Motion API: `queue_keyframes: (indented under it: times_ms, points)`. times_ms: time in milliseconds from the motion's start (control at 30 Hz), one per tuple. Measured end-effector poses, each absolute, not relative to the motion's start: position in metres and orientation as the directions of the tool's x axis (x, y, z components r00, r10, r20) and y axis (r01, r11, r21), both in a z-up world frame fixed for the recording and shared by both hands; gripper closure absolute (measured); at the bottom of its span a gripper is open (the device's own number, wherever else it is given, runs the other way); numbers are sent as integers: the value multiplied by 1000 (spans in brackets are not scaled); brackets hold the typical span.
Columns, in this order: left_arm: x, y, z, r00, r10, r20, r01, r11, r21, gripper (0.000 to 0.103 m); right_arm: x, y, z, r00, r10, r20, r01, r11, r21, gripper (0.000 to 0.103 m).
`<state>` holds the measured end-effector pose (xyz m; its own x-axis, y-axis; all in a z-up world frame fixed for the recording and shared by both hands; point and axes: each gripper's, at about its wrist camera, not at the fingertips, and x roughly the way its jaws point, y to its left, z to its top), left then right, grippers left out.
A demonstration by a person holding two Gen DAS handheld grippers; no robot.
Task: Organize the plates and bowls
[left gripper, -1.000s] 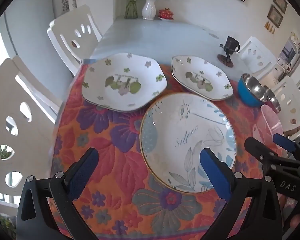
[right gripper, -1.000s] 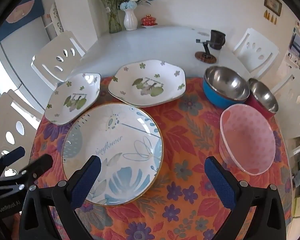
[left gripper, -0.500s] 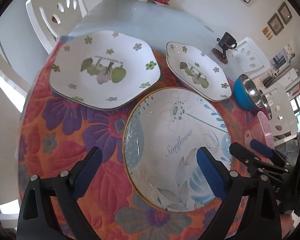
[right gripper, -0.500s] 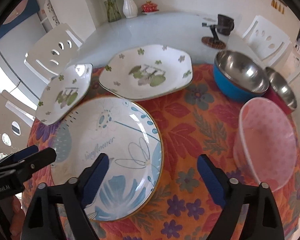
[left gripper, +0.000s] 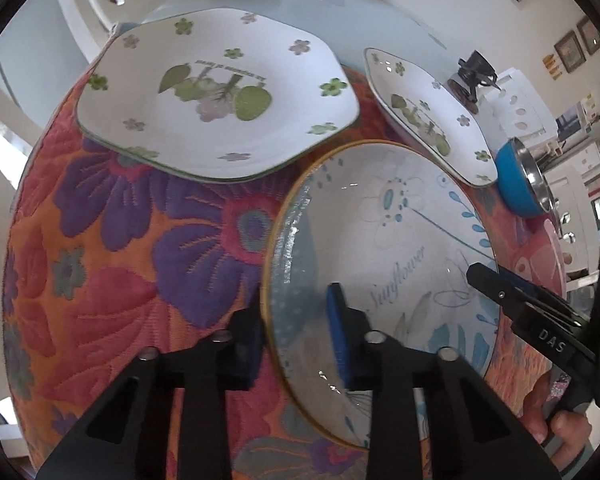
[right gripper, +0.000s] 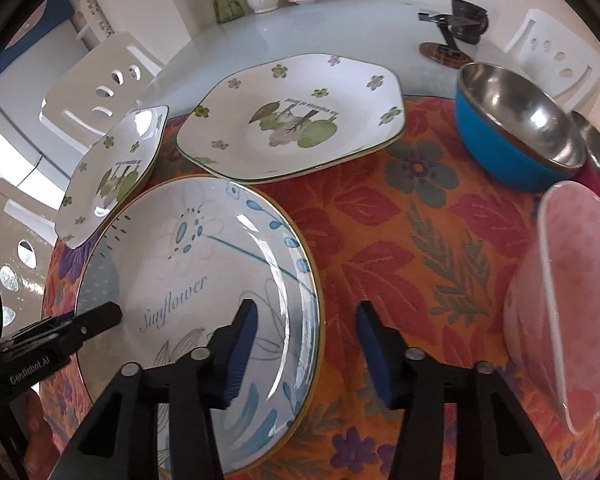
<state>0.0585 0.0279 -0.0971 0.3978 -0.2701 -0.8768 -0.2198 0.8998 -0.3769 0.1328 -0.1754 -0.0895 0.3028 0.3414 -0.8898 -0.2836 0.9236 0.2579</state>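
- Left wrist view: the left gripper (left gripper: 296, 334) straddles the left rim of a round blue-and-white plate (left gripper: 384, 240) lettered "Sunflower". One blue pad sits inside the plate, the other outside on the floral tablecloth (left gripper: 120, 248). The jaws are close together around the rim; whether they actually pinch it cannot be told.
- Beyond it lie two white plates with green flower prints: a large one (left gripper: 220, 96) up left and a second one (left gripper: 428, 116) up right, its near edge next to the round plate's far rim.
- The right gripper (left gripper: 532, 312) reaches in from the right, at the round plate's right rim.
- Right wrist view: the right gripper (right gripper: 306, 352) also straddles the round plate (right gripper: 196, 272), at its right rim, one pad over the plate and one over the cloth. Its jaws are parted, with a clear gap on either side of the rim.
- To the right stand a pink bowl (right gripper: 572, 300) and, farther back, a blue steel-lined bowl (right gripper: 516, 124).
- All of this rests on the tablecloth, which covers the near part of a pale table (right gripper: 320, 28).
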Motion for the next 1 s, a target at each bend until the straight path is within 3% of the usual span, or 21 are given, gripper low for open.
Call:
queue_keyframes:
  times_ms: [100, 300, 467, 1000]
  points:
    - [59, 34, -99, 402, -302, -864, -210, 888, -408, 84, 135, -170, -96, 274, 378, -885, -314, 904, 289, 71]
    - [59, 37, -102, 404, -322, -856, -182, 889, -421, 84, 135, -169, -99, 275, 396, -876, -361, 887, 288, 71]
    - [59, 26, -100, 394, -276, -877, -134, 926, -352, 72, 128, -154, -94, 337, 314, -888, -456, 879, 138, 66]
    - [-7, 47, -34, 527, -210, -824, -199, 912, -360, 72, 68, -149, -39, 335, 392, -857, -469, 858, 209, 66]
